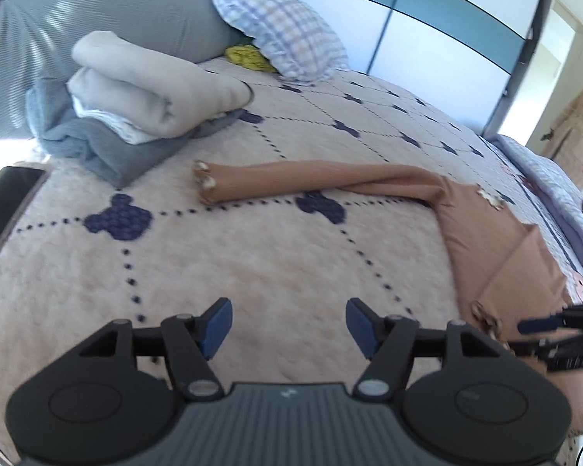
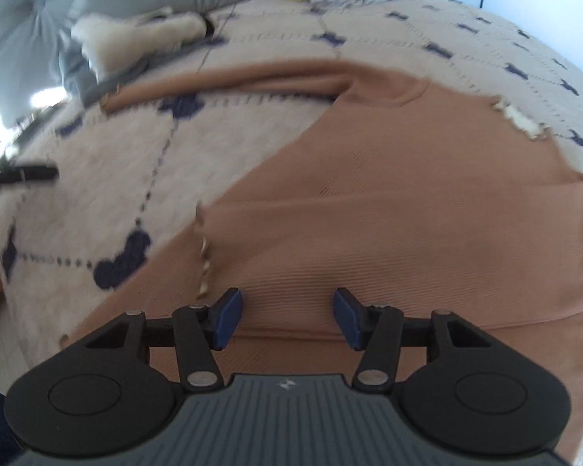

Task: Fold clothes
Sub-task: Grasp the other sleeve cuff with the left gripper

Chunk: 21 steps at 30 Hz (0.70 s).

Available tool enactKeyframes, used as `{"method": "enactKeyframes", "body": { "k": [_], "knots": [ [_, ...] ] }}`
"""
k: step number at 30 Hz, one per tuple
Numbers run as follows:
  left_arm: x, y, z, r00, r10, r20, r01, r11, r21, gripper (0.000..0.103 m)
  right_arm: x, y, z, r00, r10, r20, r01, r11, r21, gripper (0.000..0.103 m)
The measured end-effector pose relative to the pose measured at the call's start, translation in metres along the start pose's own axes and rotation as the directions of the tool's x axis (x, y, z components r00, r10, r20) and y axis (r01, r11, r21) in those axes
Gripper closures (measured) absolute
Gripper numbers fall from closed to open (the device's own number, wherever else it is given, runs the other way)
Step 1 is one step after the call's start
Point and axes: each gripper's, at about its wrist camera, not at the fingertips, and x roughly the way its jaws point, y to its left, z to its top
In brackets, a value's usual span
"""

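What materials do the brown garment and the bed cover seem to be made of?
Brown garment: probably a fine ribbed knit, matte; thin parallel ribs show, with pale lace-like trim at its edges. Bed cover: looks like soft, fuzzy quilted fabric, with dark stitched dots and navy patches.

The brown garment is a fine-ribbed matt knit, its edges trimmed with pale lace, and the bedspread beneath is nubbly quilted cloth stitched with dark blue thread. Both grippers (left gripper, right gripper) are matt black plastic with smooth blue pads and small bright metal pivot pins. The folded towels look soft and fleecy.
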Motion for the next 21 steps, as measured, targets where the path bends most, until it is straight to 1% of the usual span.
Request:
{"method": "enactKeyframes", "body": {
  "k": [1, 2, 4, 6, 7, 10, 11, 12, 13, 14, 15, 16, 18, 20, 21],
  "knots": [
    [0.004, 0.004, 0.005, 1.000, 0.015, 0.008, -0.015, 1.000, 0.000, 0.034, 0.000, 0.003, -0.002, 1.000, -0.013, 0.013, 0.013, 1.000, -0.021, 0.045],
    [0.010, 0.007, 0.011, 0.999, 0.032, 0.016, -0.032, 1.000, 0.001, 0.034, -0.002, 0.002, -0.003, 1.000, -0.009, 0.022, 0.009, 1.000, -0.017, 0.045],
    [0.022, 0.013, 0.024, 0.997, 0.066, 0.035, -0.066, 0.998, -0.005, 0.029, -0.005, -0.006, -0.007, 0.999, 0.015, 0.035, -0.015, 1.000, 0.016, 0.045],
    [0.039, 0.020, 0.038, 0.994, 0.097, 0.052, -0.096, 0.995, -0.036, 0.025, -0.008, -0.015, -0.011, 0.998, 0.038, 0.047, -0.041, 0.998, 0.057, 0.045],
    [0.048, 0.023, 0.046, 0.993, 0.106, 0.059, -0.103, 0.993, -0.060, 0.024, -0.011, -0.018, -0.013, 0.998, 0.037, 0.054, -0.041, 0.997, 0.066, 0.045],
    [0.082, 0.020, 0.064, 0.987, 0.150, 0.065, -0.148, 0.988, -0.037, 0.021, -0.023, -0.020, -0.020, 0.997, 0.013, 0.075, -0.020, 0.996, 0.090, 0.045],
    [0.093, 0.019, 0.069, 0.981, 0.188, 0.051, -0.187, 0.982, -0.026, 0.021, -0.027, -0.022, -0.025, 0.997, 0.003, 0.083, -0.012, 0.995, 0.103, 0.045],
    [0.103, 0.017, 0.073, 0.972, 0.234, 0.033, -0.233, 0.972, -0.014, 0.025, -0.031, -0.025, -0.029, 0.996, -0.003, 0.091, -0.008, 0.993, 0.121, 0.045],
    [0.111, 0.016, 0.077, 0.968, 0.251, 0.022, -0.251, 0.968, -0.014, 0.046, -0.038, -0.029, -0.035, 0.995, -0.005, 0.103, -0.010, 0.989, 0.146, 0.045],
    [0.114, 0.013, 0.081, 0.972, 0.234, 0.020, -0.233, 0.972, -0.017, 0.063, -0.045, -0.034, -0.042, 0.993, -0.005, 0.119, -0.015, 0.985, 0.173, 0.045],
    [0.116, 0.010, 0.086, 0.977, 0.213, 0.023, -0.213, 0.977, -0.018, 0.091, -0.052, -0.038, -0.049, 0.990, -0.004, 0.138, -0.024, 0.979, 0.201, 0.045],
    [0.115, 0.003, 0.092, 0.975, 0.219, 0.034, -0.219, 0.976, -0.004, 0.096, -0.059, -0.043, -0.057, 0.987, -0.002, 0.158, -0.035, 0.972, 0.232, 0.045],
    [0.108, -0.011, 0.106, 0.969, 0.233, 0.082, -0.236, 0.971, 0.028, 0.097, -0.070, -0.053, -0.071, 0.983, -0.009, 0.186, -0.045, 0.958, 0.284, 0.045],
    [0.092, -0.023, 0.124, 0.971, 0.196, 0.135, -0.201, 0.979, 0.023, 0.097, -0.079, -0.062, -0.083, 0.978, -0.026, 0.205, -0.044, 0.942, 0.333, 0.045],
    [0.080, -0.027, 0.134, 0.975, 0.157, 0.156, -0.160, 0.987, 0.006, 0.097, -0.082, -0.067, -0.089, 0.976, -0.036, 0.213, -0.044, 0.933, 0.356, 0.045]
  ]
}}
